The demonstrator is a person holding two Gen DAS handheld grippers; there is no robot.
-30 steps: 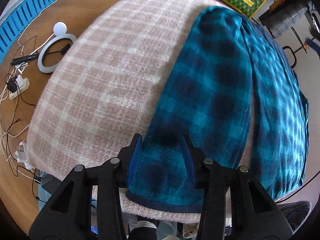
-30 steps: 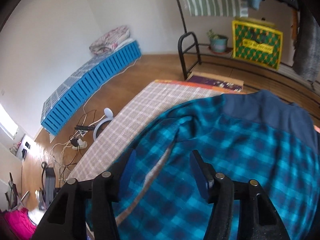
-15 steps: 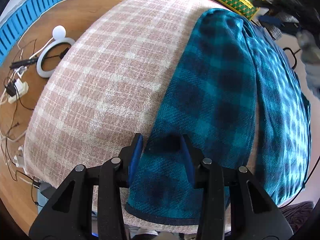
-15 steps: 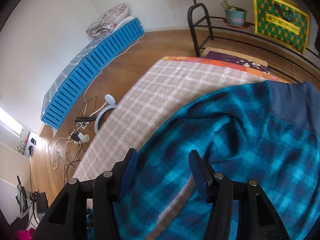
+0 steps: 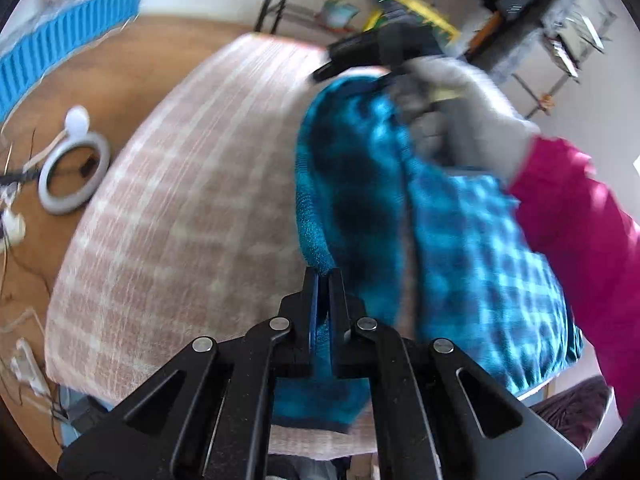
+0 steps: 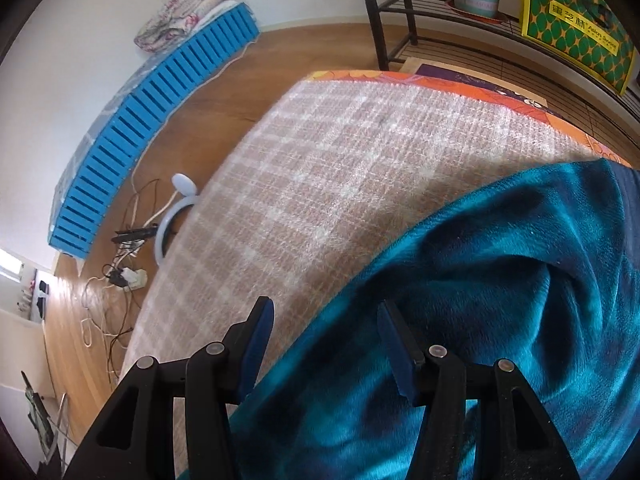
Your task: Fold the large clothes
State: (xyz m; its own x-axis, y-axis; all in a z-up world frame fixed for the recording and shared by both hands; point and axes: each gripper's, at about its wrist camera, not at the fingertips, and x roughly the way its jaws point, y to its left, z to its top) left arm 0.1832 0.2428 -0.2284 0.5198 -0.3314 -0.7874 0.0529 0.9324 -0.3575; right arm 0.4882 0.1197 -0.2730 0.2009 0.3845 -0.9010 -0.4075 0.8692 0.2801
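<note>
One teal plaid garment (image 5: 460,248) lies on the pink checked blanket (image 5: 192,208), its near edge pinched tight in the left gripper (image 5: 323,280). Farther along it the right gripper (image 6: 326,320) hovers, jaws apart (nothing clamped), over its folded edge; blanket beyond lies bare. Writing on the yellow-green bag (image 6: 576,28) is too small to read.

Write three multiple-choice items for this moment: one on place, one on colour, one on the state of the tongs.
1. Where does the teal plaid fleece garment lie?
A on the pink-and-white checked blanket
B on the wooden floor
C on the black metal rack

2. What colour is the sleeve behind the grey gloved hand?
A yellow
B magenta
C white

3. How do the left tongs stand?
A wide open
B shut on the garment's edge
C out of view

Key: A, the blanket spreads beneath it; B, bright pink cuff; C is wrong, B: the pads pinch the cloth. The right tongs stand open.
</note>
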